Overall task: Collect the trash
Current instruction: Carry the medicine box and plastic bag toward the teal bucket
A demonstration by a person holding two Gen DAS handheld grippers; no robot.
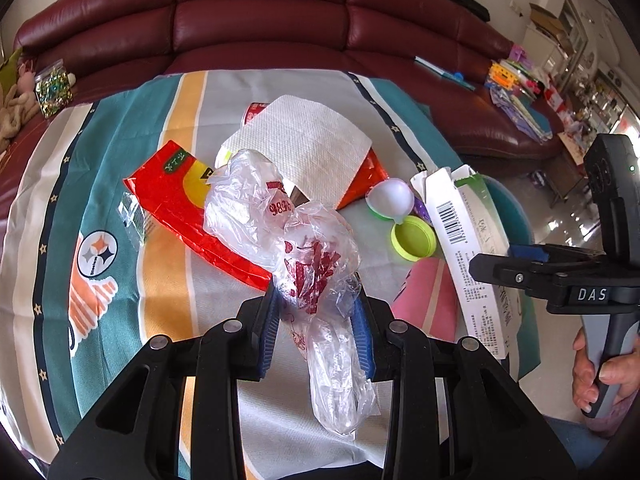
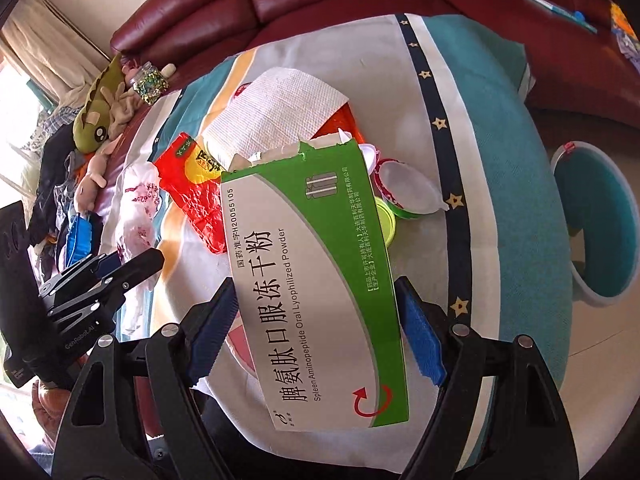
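Note:
My left gripper point(image 1: 318, 312) is shut on a crumpled clear plastic bag point(image 1: 312, 248) with red print, over the cloth-covered table point(image 1: 168, 280). My right gripper point(image 2: 316, 320) is shut on a green and white medicine box point(image 2: 316, 280), held above the table; the box also shows in the left wrist view point(image 1: 464, 232). On the table lie a red snack wrapper point(image 1: 176, 196), a white paper towel point(image 1: 304, 140), a green and white yogurt cup point(image 1: 390, 196) and its yellow-green lid point(image 1: 414, 238).
A teal bin point(image 2: 600, 220) stands on the floor to the right of the table. A dark red leather sofa point(image 1: 260, 12) runs behind, with plush toys point(image 2: 104, 112) and a jar point(image 1: 52, 88) at its left end. A pink packet point(image 1: 428, 300) lies near the box.

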